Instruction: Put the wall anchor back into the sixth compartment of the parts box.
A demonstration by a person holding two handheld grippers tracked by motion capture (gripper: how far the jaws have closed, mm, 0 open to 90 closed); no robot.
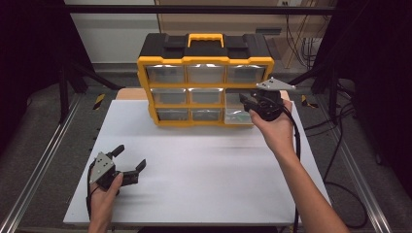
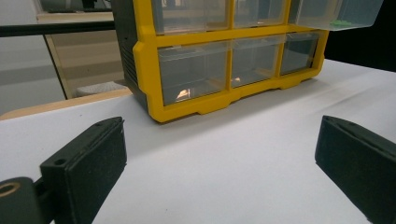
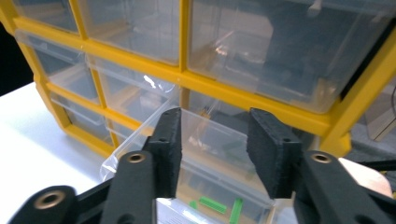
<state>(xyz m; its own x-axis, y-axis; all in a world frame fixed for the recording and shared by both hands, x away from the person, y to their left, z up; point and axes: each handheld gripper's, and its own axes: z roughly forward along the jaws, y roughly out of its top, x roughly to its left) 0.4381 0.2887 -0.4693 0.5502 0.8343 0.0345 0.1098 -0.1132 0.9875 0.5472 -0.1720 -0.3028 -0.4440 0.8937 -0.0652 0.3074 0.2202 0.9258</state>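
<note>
- High view: your right hand-held gripper (image 1: 248, 103) sits at the pulled-out clear drawer (image 1: 238, 115), bottom right of the yellow organizer (image 1: 206, 60) standing near the far edge of the white surface (image 1: 204, 165). Your left hand-held gripper (image 1: 130, 158) rests near the surface's near left corner, jaws spread apart, holding nothing.
- Left gripper view: your jaws stand wide over bare surface (image 2: 243, 154), the organizer (image 2: 149, 70) well ahead.
- Right gripper view: your jaws stand partly apart, pads (image 3: 170, 144) clear of the drawer (image 3: 205, 186) just beyond them; green pieces (image 3: 212, 204) lie inside it.
</note>
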